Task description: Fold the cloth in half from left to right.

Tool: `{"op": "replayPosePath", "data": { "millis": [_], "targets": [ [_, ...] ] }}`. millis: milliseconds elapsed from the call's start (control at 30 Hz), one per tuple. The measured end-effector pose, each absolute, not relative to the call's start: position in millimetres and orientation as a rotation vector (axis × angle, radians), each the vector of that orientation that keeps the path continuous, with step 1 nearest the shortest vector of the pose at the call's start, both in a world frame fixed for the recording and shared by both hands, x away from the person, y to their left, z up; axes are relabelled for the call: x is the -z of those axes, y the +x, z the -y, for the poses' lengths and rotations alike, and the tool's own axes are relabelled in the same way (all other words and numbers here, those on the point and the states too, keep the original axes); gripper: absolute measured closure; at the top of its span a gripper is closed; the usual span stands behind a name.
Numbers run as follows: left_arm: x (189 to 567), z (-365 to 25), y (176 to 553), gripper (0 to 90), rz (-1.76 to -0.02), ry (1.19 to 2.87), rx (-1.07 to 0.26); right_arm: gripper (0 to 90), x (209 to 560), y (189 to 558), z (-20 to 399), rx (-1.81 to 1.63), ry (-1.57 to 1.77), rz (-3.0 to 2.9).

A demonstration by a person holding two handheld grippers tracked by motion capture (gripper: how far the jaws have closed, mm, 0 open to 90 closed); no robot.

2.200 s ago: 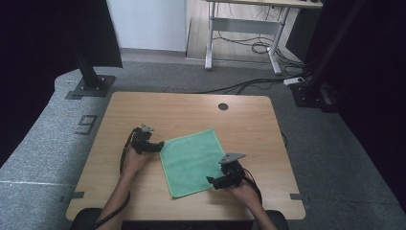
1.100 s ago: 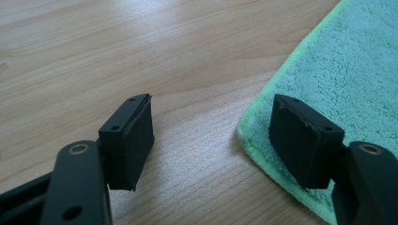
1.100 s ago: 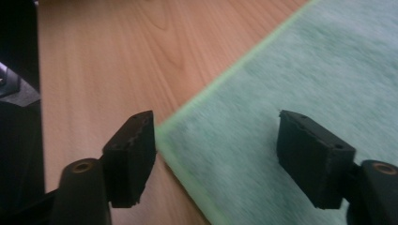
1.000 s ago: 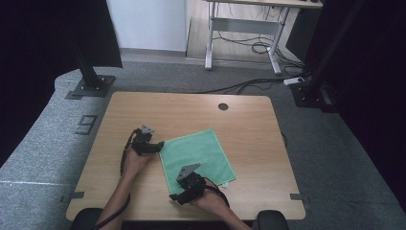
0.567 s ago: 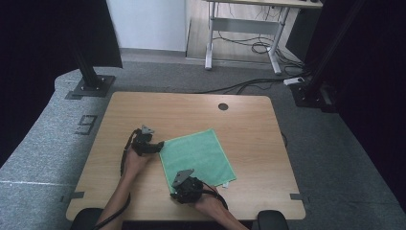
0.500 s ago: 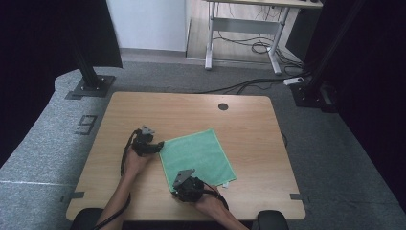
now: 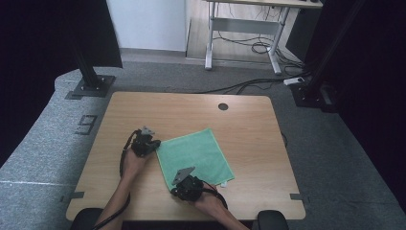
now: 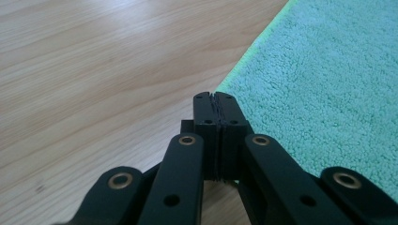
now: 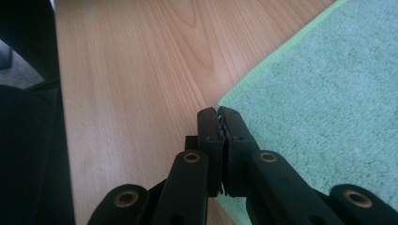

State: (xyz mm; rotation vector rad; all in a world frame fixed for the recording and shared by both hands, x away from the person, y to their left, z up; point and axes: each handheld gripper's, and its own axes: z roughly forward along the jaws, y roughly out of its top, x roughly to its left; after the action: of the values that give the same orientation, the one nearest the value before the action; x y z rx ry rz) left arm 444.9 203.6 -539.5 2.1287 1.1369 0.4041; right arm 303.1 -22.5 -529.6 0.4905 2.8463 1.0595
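Note:
A green terry cloth (image 7: 196,155) lies flat on the wooden table (image 7: 239,120). My left gripper (image 7: 155,144) sits at the cloth's left corner. In the left gripper view the gripper (image 8: 216,96) has just closed, its jaws pressed together where the corner of the cloth (image 8: 328,84) meets their tips. My right gripper (image 7: 174,187) is at the cloth's near corner. In the right gripper view the gripper (image 9: 218,112) has also just closed, and a sliver of the edge of the cloth (image 9: 328,93) shows between the tips.
A round cable hole (image 7: 223,106) is in the table's far side. Bare wood surrounds the cloth. Dark stand bases (image 7: 88,86) and cables lie on the grey floor beyond the table.
The right hand came from the cloth's right side to its near corner and edged a little further left there. The left hand stayed at the left corner. The cloth lies as before.

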Motion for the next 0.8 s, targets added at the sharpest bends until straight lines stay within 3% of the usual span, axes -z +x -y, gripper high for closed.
{"op": "replayPosePath", "data": {
  "millis": [267,800],
  "targets": [
    [526,-225,441,88.5,-1.195,2.071,-0.377,87.1,516,300,10,-1.094,0.425,-2.832],
    [495,-178,465,88.2,-1.108,2.056,-0.379,87.1,497,308,64,-1.115,0.558,-2.703]
  ]
}}
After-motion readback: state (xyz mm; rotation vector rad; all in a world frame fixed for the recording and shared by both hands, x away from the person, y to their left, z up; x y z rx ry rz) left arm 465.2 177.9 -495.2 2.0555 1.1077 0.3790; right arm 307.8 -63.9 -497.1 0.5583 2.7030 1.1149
